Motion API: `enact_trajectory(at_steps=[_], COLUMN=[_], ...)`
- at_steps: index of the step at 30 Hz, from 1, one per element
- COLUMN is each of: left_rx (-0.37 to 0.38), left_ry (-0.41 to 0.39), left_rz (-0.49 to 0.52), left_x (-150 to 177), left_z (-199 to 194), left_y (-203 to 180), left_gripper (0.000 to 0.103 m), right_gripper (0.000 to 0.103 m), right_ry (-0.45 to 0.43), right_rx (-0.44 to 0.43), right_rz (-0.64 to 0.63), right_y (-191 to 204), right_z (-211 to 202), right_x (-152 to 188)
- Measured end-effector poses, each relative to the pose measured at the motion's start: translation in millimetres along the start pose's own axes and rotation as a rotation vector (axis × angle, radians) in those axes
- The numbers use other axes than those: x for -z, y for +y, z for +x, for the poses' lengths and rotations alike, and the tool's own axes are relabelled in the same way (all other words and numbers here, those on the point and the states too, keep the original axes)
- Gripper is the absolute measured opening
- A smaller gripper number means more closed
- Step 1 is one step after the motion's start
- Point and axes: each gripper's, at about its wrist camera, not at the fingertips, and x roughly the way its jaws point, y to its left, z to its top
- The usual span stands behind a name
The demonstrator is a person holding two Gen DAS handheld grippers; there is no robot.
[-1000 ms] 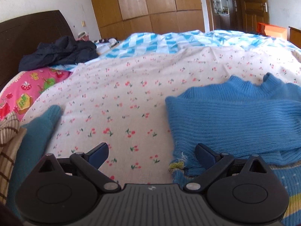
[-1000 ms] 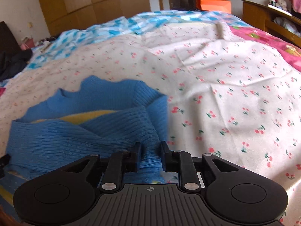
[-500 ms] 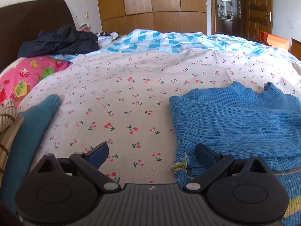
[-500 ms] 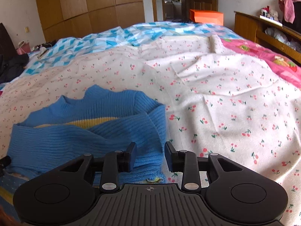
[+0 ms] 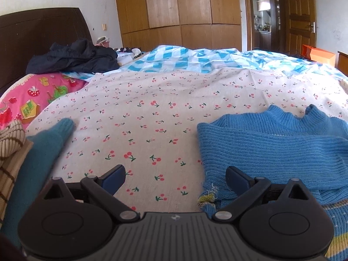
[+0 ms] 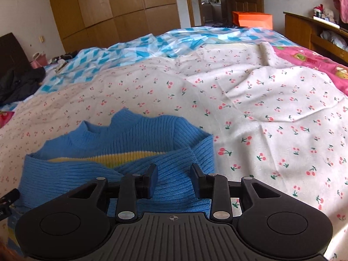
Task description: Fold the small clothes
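A small blue ribbed sweater (image 5: 271,148) with a yellow stripe lies flat on the cherry-print sheet (image 5: 152,119), both sleeves folded across its body. My left gripper (image 5: 176,174) is open wide at the sweater's left edge. Its right finger hangs over the frayed hem corner and only sheet lies between the fingers. In the right wrist view the sweater (image 6: 87,169) fills the lower left. My right gripper (image 6: 174,175) hovers over the folded sleeve near the sweater's right edge. It is open by a narrow gap, and the pads touch no fabric.
A teal garment (image 5: 43,152) and a beige striped one (image 5: 8,134) lie at the left. A dark jacket (image 5: 76,58) rests by the headboard. A pink quilt (image 6: 315,63) borders the sheet on the right. An orange box (image 6: 252,18) and wooden furniture stand beyond the bed.
The right gripper's fingers have spread a little and drawn up and back off the folded sleeve. The left gripper stays where it was, still open.
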Motion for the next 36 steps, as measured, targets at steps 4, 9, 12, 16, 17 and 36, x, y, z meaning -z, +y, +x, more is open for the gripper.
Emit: enact_trajectory(at_steps=[4,9,12,16,17,36], left_rx=[-0.016,-0.016,-0.024,-0.035,-0.036,-0.060], left_ry=[0.049,0.039,0.018,-0.005,-0.006,-0.009], left_rz=[0.015,0.007,0.017,0.036,0.042,0.055], left_x=[3,3,4,5,5,10], left_z=[11,10,8,8,9,3], left_y=[-3,-3,-5,-11,-12,-12], left_gripper=[0.103,0.103,0.103,0.103,0.103,0.103], right_gripper=[0.033,0.034,0.034,0.033,0.028,0.034], right_ry=[0.064,-0.052,-0.027,0.013,0.029,0.079], right_rx=[0.044,-0.039,-0.100,-0.188,-0.199,-0.039], right_rz=[0.081,0.016,-0.053,-0.136,-0.154,0.006], right_y=[-19,-6,13,37,42,11], right_z=[22,2,29,65,72,87], right_x=[0,-24,-46,-60,-60,-60])
